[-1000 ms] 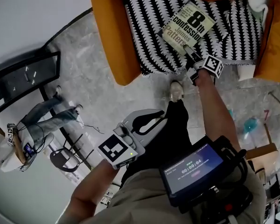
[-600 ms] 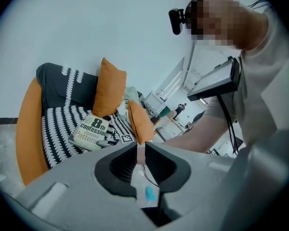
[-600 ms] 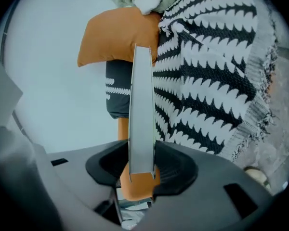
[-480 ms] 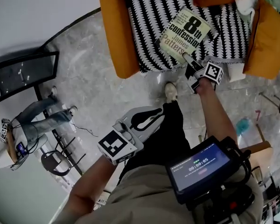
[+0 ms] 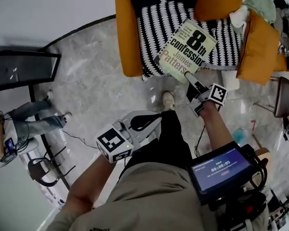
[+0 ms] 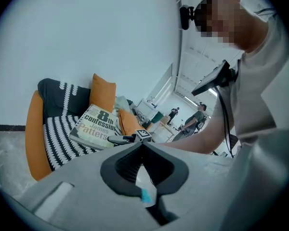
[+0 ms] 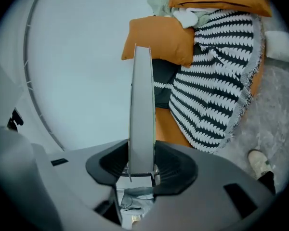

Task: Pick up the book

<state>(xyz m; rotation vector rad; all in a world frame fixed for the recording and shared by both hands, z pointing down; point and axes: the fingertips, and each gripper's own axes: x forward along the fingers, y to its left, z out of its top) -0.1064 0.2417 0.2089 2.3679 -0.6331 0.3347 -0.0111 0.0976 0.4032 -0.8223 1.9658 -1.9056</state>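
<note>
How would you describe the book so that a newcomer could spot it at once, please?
Find the orange armchair draped with a black-and-white patterned throw. Over its seat's front edge, the right tool grips a pale book by one edge. Unlike the cushions nearby, it bears large black print reading 8th confession.

Paper, cloth, stone
Smooth paper cover on book (image 5: 185,47), upper middle; knitted black-and-white throw (image 5: 156,23); matt orange cloth armchair (image 5: 126,42); glossy veined stone floor (image 5: 86,95).
</note>
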